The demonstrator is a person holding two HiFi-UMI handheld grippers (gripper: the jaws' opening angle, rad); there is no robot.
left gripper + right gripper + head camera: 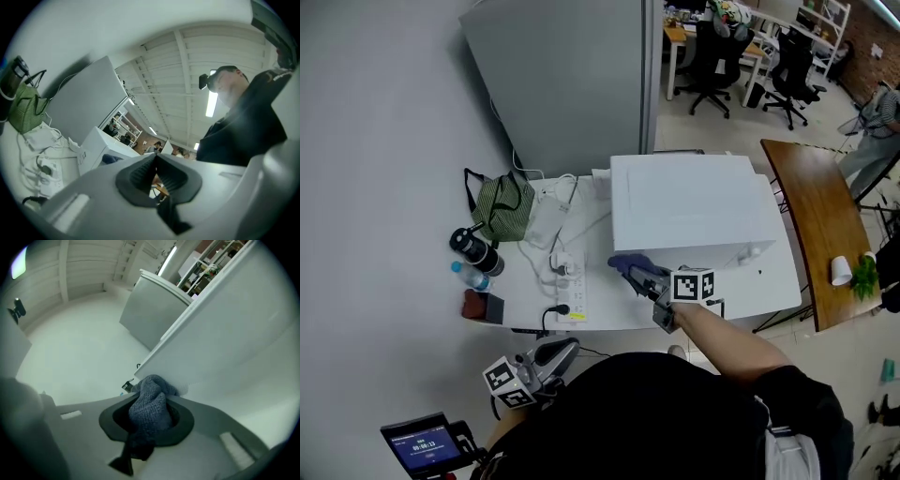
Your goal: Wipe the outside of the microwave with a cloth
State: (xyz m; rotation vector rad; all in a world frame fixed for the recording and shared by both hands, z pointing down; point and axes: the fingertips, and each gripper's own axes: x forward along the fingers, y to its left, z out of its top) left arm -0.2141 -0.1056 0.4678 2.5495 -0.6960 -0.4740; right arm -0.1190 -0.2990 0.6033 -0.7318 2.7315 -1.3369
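The white microwave stands on the white table, right of its middle. My right gripper is shut on a blue-grey knitted cloth and presses it against the microwave's lower front-left corner. In the right gripper view the cloth bulges out between the jaws of that gripper, touching the microwave's white side. My left gripper hangs below the table's near edge, pointed up. In its own view the left gripper has its jaws closed together with nothing between them.
On the table's left stand a green striped bag, a black flask, a water bottle and a dark red box. A white power strip with cables lies near the middle. A wooden table stands to the right.
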